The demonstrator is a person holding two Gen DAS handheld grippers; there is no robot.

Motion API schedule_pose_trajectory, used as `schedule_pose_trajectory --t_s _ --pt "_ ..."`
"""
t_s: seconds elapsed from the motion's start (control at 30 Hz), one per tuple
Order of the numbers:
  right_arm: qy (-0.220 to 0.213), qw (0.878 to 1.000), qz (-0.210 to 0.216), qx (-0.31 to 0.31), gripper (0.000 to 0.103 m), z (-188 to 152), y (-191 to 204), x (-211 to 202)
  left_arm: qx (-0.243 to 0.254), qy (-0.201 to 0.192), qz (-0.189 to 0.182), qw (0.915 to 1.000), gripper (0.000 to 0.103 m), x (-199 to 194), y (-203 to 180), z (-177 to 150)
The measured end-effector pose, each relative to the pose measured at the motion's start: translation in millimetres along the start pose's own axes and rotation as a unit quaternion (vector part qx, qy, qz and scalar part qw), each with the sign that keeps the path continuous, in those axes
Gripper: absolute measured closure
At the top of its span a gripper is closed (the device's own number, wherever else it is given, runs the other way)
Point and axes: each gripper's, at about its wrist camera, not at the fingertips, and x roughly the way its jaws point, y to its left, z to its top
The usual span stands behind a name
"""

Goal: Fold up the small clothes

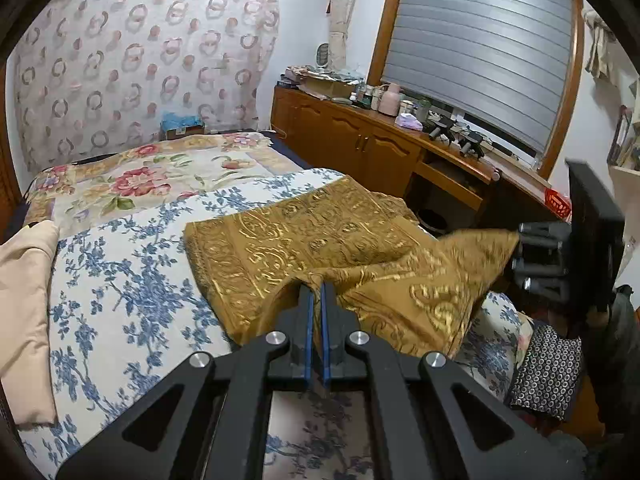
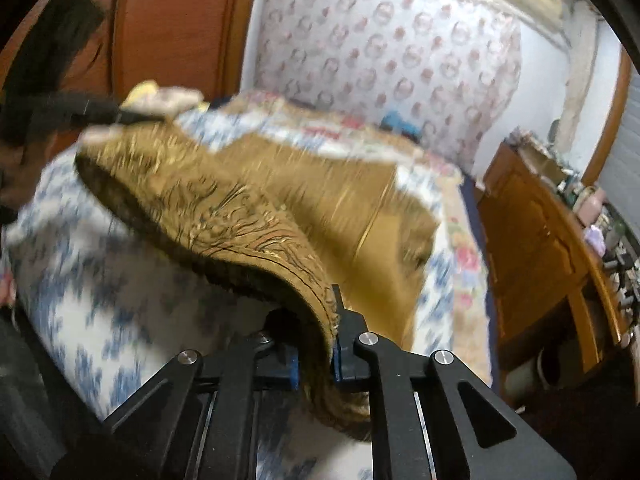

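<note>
Mustard-gold cloth [image 1: 304, 236] with shiny woven scrolls lies on the blue-flowered bedspread [image 1: 120, 280], its far part flat, its near edge lifted into a ridge. Left gripper [image 1: 317, 292] has its blue-padded jaws nearly closed, pinching that near edge. Right gripper [image 2: 316, 344] clamps a raised corner on the right, where the cloth's dark underside curls over; that view is blurred.

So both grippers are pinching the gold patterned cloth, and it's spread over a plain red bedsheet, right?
Not quite. Both the left gripper and the right gripper are shut on the gold patterned cloth, but the bedsheet under it is white with a blue floral print, not plain red. The left wrist view shows this clearly.
</note>
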Motion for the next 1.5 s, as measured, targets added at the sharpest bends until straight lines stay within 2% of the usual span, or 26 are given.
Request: schedule_pose_trajectory --t_s 0.23,0.37,0.47,0.5,0.53,0.63,0.67,0.7,1.07,1.3,1.43,1.5 --pt "-0.022 1.000 0.002 -0.013 0.096 51 -15 25 -0.020 0.012 0.001 0.9997 0.102 12 25 13" --pt "-0.016 1.000 0.015 -0.008 0.096 68 -26 51 -0.028 0.027 -0.017 0.9991 0.099 22 40 20" --pt "-0.006 1.000 0.026 -0.004 0.096 69 -29 65 -0.023 0.040 -0.012 0.9989 0.092 28 46 26" --pt "-0.001 1.000 0.031 -0.001 0.096 70 -31 70 -0.017 0.041 0.001 0.9990 0.082 29 48 28" --pt "0.002 0.999 0.034 0.000 0.096 70 -33 72 -0.015 0.041 0.010 0.9990 0.078 29 50 30" --pt "0.010 0.999 0.044 -0.005 0.096 75 -38 81 -0.018 0.044 0.014 0.9988 0.074 29 63 38" --pt "0.014 0.999 0.048 -0.003 0.096 77 -39 85 -0.020 0.045 0.016 0.9986 0.068 30 68 40" --pt "0.018 0.999 0.051 -0.003 0.096 82 -39 91 -0.023 0.046 0.020 0.9985 0.066 31 73 42" --pt "0.066 0.995 0.071 -0.010 0.097 109 -43 151 -0.068 0.064 0.027 0.9953 0.063 49 123 52" --pt "0.094 0.993 0.075 0.004 0.096 112 -52 188 -0.070 0.082 0.017 0.9940 0.061 63 130 50" --pt "0.097 0.993 0.071 0.006 0.096 114 -54 191 -0.067 0.085 0.012 0.9940 0.059 69 127 52" --pt "0.093 0.993 0.068 0.017 0.092 115 -57 186 -0.066 0.080 0.014 0.9945 0.059 69 125 55"
